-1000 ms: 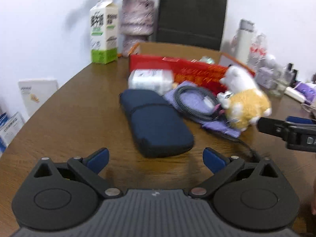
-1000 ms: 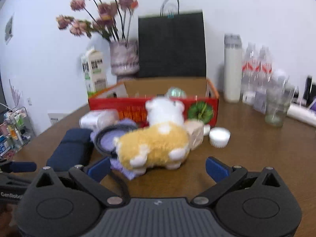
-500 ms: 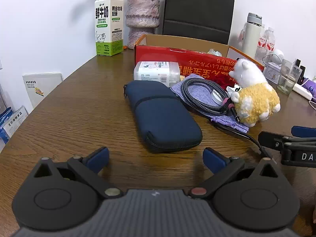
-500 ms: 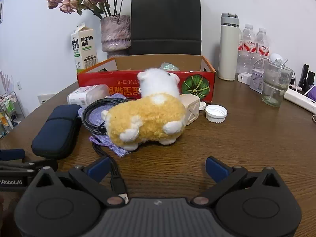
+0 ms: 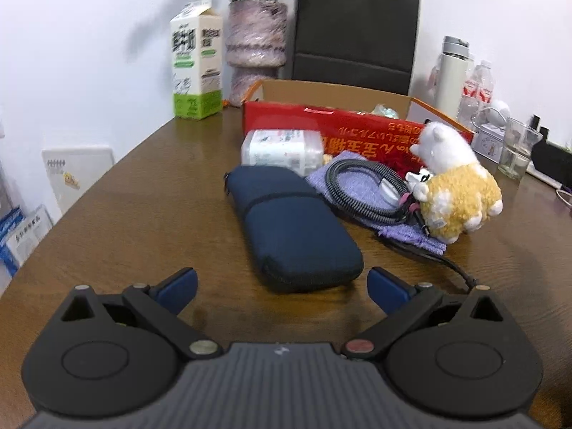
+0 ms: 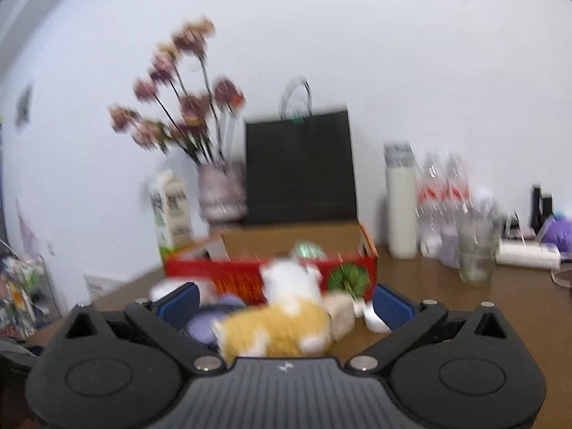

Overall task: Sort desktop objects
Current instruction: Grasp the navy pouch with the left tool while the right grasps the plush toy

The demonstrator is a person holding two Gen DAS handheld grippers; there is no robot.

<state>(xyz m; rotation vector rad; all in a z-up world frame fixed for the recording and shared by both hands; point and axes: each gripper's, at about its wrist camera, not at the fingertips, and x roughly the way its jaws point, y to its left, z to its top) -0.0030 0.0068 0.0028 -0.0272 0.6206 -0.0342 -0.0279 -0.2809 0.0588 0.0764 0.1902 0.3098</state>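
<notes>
A navy zip pouch (image 5: 291,227) lies on the brown table just ahead of my open, empty left gripper (image 5: 282,287). Behind it lie a white wipes pack (image 5: 282,150), a coiled black cable (image 5: 364,187) on a purple cloth (image 5: 411,232), and a yellow-and-white plush toy (image 5: 455,193). An open red cardboard box (image 5: 339,125) stands behind them. In the blurred right wrist view, my open, empty right gripper (image 6: 286,304) sits above the plush toy (image 6: 282,325), which shows between the fingers before the red box (image 6: 271,275).
A milk carton (image 5: 196,60), a flower vase (image 5: 255,50) and a black paper bag (image 5: 354,32) stand at the back. A white flask (image 5: 452,75), water bottles (image 5: 479,89) and a glass (image 5: 518,150) stand at the right. A white cap (image 6: 373,316) lies beside the plush.
My right gripper has risen and tilted up, so its view now blurs and shows more wall. It has left the left wrist view. My left gripper has barely moved.
</notes>
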